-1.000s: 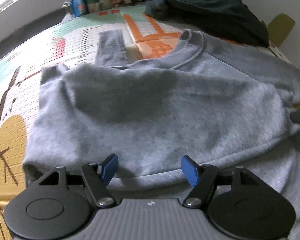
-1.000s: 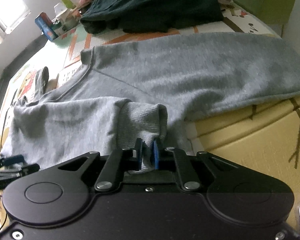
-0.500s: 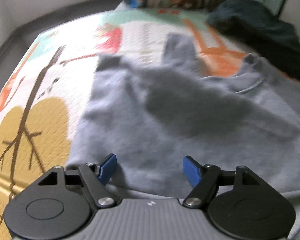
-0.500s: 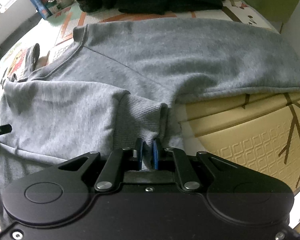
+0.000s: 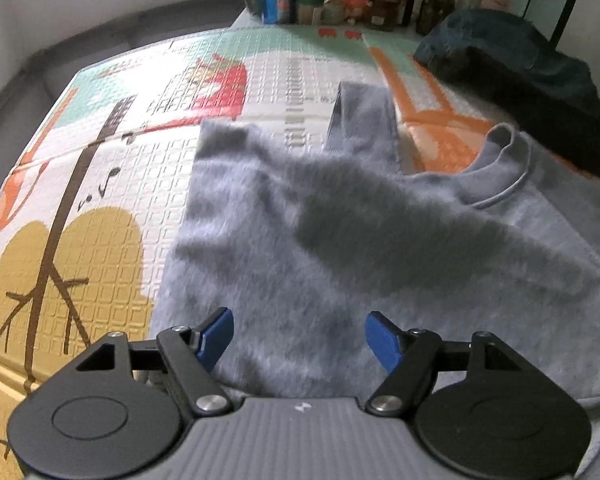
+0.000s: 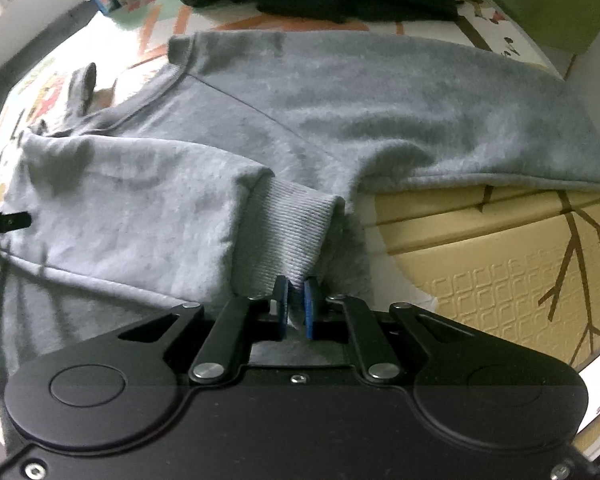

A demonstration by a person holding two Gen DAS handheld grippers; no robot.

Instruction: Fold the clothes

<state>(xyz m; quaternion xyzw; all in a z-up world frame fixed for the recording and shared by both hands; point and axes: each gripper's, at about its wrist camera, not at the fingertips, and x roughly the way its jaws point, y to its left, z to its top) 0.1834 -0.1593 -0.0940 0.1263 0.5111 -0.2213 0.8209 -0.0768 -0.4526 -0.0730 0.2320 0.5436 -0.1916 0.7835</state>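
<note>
Mat (image 5: 100, 208), patterned, serves as folding surface. Grey sweatshirt (image 6: 340, 112) spread across it, one sleeve laid over chest, likely mid-fold. Dark garment (image 5: 532, 80) heaped at far edge, probably awaiting turn. Right gripper (image 6: 296, 304) clamped on ribbed cuff (image 6: 288, 232), keeping sleeve placed. Left gripper (image 5: 300, 336) spread wide above body fabric, gripping nothing, probably ready to pinch next edge.

Right tongs (image 6: 296, 300) clamped on ribbed cuff (image 6: 288, 232) of grey sweatshirt (image 6: 340, 112).
</note>
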